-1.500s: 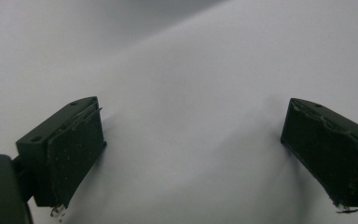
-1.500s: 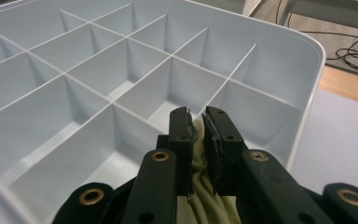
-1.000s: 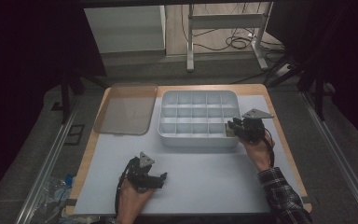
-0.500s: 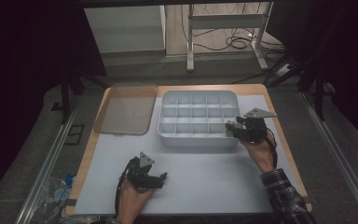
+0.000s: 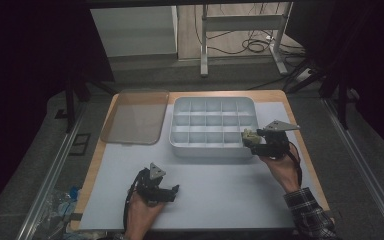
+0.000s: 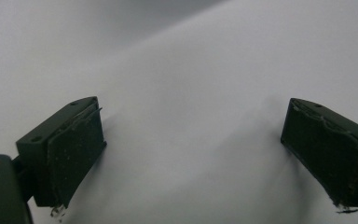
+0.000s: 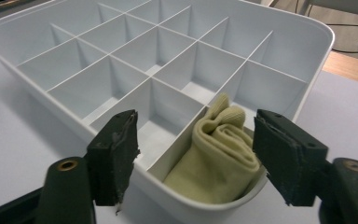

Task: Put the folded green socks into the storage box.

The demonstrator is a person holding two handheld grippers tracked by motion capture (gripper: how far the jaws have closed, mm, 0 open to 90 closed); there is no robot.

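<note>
A rolled pale-yellow sock (image 7: 221,149) lies in the near right corner compartment of a white divided tray (image 7: 279,28). My right gripper (image 7: 196,128) is open, and its jaws have just been opening. They stand either side of that corner with the sock between them, and the pads (image 7: 279,154) are clear of it. In the high view the right gripper (image 5: 252,141) sits at the tray's (image 5: 212,151) front right corner, beside the sock (image 5: 248,135). My left gripper (image 5: 172,192) rests low over the white table mat at front left. Its jaws are open (image 6: 191,121) with nothing between them.
A translucent lid (image 5: 132,116) lies flat to the left of the tray. The tray's other compartments hold nothing. The wooden table edge (image 5: 310,160) runs just right of the right hand. A table frame and cables stand on the floor beyond.
The right gripper's jaws look slightly wider at the tray's corner than before. The left hand has stayed where it was.
</note>
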